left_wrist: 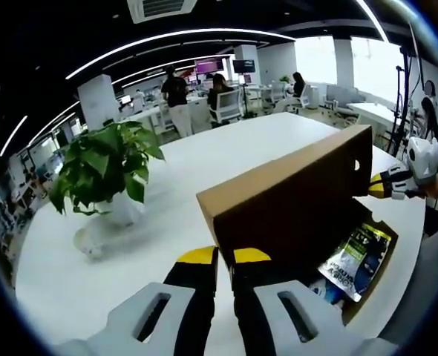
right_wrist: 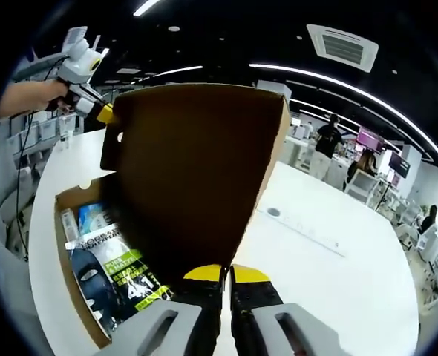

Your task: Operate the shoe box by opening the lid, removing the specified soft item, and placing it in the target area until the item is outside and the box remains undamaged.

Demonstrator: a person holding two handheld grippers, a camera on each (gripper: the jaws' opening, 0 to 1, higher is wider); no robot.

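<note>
A cardboard shoe box [right_wrist: 78, 245] sits near the white table [right_wrist: 330, 282] edge, its lid [right_wrist: 197, 170] raised, each gripper [left_wrist: 223, 257] [right_wrist: 226, 273] clamped on a lid corner, a packaged item [right_wrist: 115, 274] inside.

The packet [right_wrist: 111, 271] inside the shoe box [right_wrist: 193, 170] reads "4 in 1"; its other print is illegible.
</note>
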